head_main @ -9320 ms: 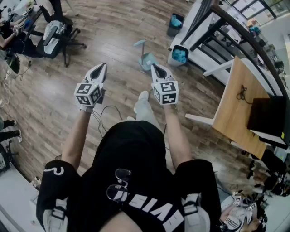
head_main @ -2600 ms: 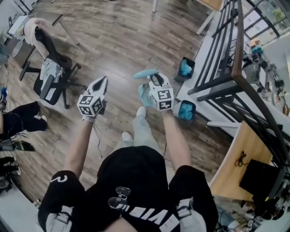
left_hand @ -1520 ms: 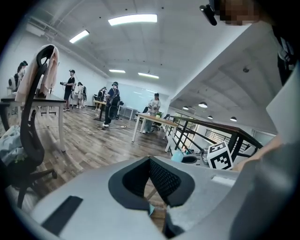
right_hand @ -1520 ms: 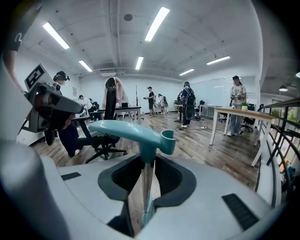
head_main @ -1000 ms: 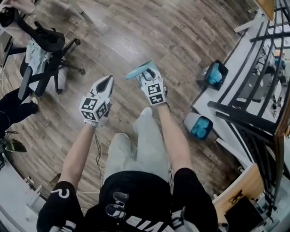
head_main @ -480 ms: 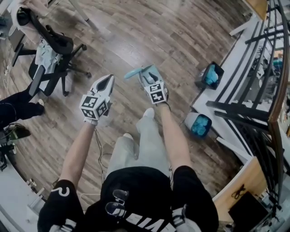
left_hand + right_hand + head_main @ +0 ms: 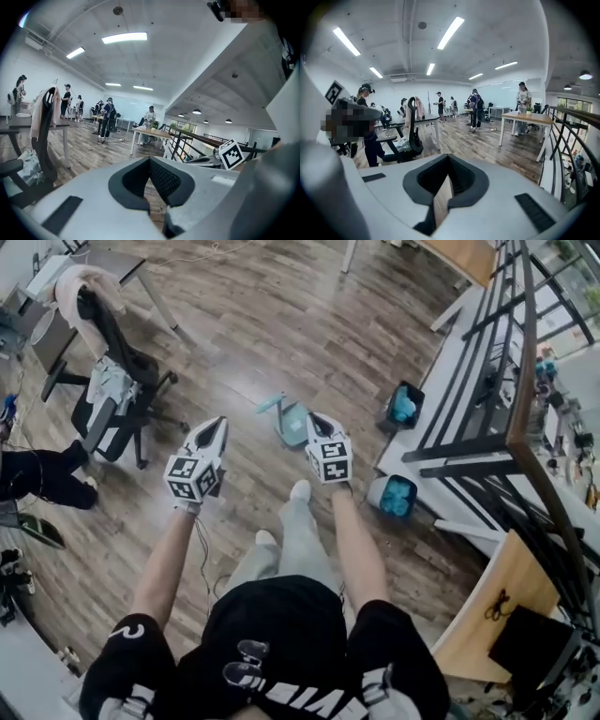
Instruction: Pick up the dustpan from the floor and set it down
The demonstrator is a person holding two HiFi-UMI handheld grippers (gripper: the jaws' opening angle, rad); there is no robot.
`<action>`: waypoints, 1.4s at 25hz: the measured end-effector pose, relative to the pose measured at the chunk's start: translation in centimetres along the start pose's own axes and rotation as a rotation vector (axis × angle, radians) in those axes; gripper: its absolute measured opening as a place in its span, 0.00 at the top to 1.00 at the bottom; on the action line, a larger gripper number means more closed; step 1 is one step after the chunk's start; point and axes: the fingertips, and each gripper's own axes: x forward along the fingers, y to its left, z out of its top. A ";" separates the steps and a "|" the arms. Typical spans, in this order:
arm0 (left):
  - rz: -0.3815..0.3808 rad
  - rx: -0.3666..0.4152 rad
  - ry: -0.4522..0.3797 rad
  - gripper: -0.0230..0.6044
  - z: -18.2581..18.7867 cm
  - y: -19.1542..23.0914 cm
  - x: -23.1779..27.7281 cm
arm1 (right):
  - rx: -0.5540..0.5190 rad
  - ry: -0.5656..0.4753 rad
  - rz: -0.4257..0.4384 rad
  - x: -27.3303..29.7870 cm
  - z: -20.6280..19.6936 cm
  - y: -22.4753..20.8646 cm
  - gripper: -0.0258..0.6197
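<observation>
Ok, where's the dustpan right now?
Head view, centre: the dustpan lies on the wood floor just left of the right gripper, with the blue-lined bin further right.

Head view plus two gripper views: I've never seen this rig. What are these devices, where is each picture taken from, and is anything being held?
A person holds a two-jaw clamp in each hand. The head view looks down from the person's head onto the left hand-held gripper, the right hand-held gripper and the wooden floor. Each of the other pictures comes from a camera riding on one clamp, looking along its jaws. The teal dustpan lies on the floor just past the right one. Both have their jaws together and hold nothing.
</observation>
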 end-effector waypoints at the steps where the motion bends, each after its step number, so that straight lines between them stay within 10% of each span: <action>1: -0.005 -0.005 -0.005 0.97 0.5 -0.6 -1.1 | 0.003 -0.016 -0.005 -1.6 1.2 0.7 0.96; 12: -0.045 -0.038 -0.055 0.97 2.0 -4.6 -10.6 | -0.017 -0.112 -0.029 -14.4 7.6 7.7 0.97; 35: -0.118 -0.020 -0.069 0.97 1.5 -11.2 -16.0 | -0.041 -0.155 -0.026 -22.7 5.6 9.6 0.97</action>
